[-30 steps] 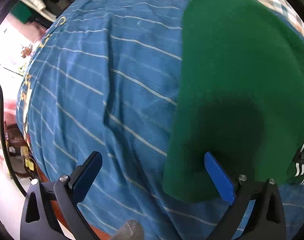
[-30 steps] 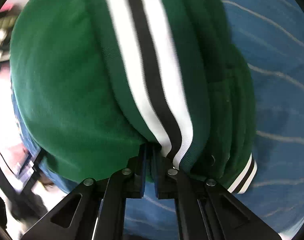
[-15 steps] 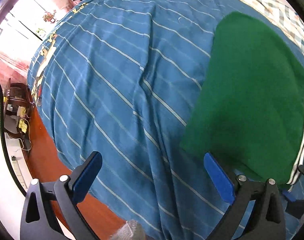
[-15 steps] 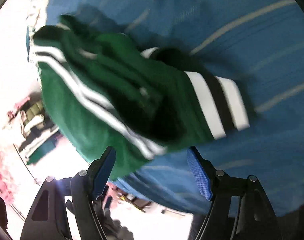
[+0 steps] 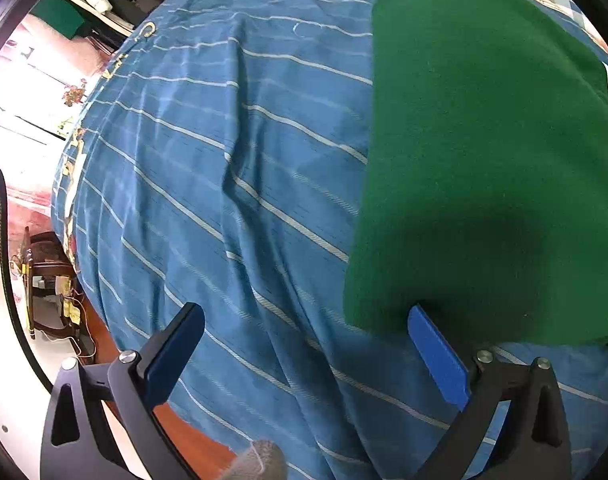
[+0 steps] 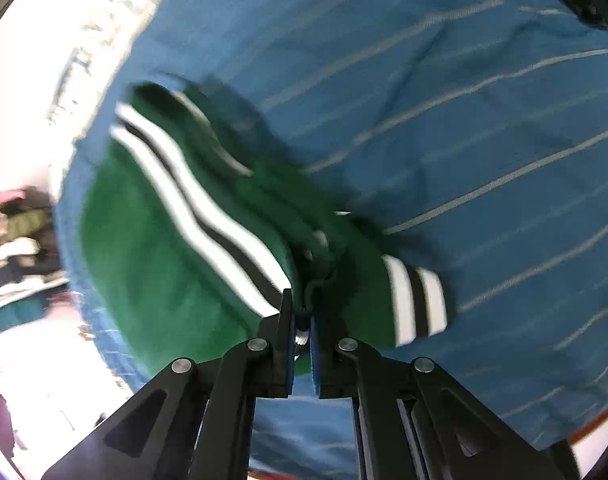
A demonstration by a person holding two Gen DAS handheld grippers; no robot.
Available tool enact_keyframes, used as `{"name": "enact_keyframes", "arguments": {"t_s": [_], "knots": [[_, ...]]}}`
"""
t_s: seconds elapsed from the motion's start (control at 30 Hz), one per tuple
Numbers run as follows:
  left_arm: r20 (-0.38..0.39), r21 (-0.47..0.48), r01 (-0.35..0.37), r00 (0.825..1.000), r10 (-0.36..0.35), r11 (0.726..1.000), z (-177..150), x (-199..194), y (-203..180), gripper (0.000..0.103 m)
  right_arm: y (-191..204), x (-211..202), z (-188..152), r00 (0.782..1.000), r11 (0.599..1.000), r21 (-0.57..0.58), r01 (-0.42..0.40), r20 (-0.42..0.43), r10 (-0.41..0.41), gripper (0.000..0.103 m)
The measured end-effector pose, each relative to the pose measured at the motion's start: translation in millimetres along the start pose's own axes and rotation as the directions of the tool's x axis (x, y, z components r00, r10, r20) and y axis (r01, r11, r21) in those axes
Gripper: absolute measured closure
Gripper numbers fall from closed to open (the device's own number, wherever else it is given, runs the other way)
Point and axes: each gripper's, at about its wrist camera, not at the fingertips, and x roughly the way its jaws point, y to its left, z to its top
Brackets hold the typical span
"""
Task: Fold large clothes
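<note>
1. The green jacket [image 5: 483, 152] is laid on the striped blue bedcover [image 5: 224, 200], so a flat base is given for folding.
2. The right gripper [image 6: 302, 320] is clamped on the jacket's striped ribbed edge, probably for pulling it over.
3. The left gripper [image 5: 304, 344] is held wide apart and nothing is gripped.
4. The jacket looks thick and felt-like; the cover is thin and wrinkled.

Spread left tongs [image 5: 304, 326] over striped blue bedspread [image 5: 208, 168] (green garment [image 5: 483, 140] alongside)
</note>
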Motion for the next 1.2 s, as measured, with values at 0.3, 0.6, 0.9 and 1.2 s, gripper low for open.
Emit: {"name": "enact_keyframes", "arguments": {"t_s": [0.3, 0.6, 0.9, 1.2], "knots": [[0.038, -0.043, 0.013, 0.999, -0.011, 0.999, 4.8, -41.3, 36.1, 0.0, 0.7, -4.8, 19.3, 0.992, 0.997, -0.076, 0.029, -0.121, -0.039, 0.067], [0.228, -0.068, 0.025, 0.974, -0.009, 0.997, 148.0, -43.2, 7.6, 0.0, 143.5, -32.0, 85.5, 0.99, 0.935, -0.334, -0.12, 0.024, 0.136, 0.058], [0.23, 0.052, -0.009, 0.973, -0.003, 0.999, 196.7, 12.3, -28.2, 0.0, 226.6, 76.9, 150.5, 0.994, 0.893, -0.437, 0.109, 0.069, -0.087, 0.066], [0.131, -0.004, 0.288, 0.95, -0.285, 0.958, 174.3, -2.5, 32.1, 0.0, 170.6, 3.5, 129.6, 0.998, 0.898, -0.438, -0.042, -0.058, 0.018, 0.018]]}}
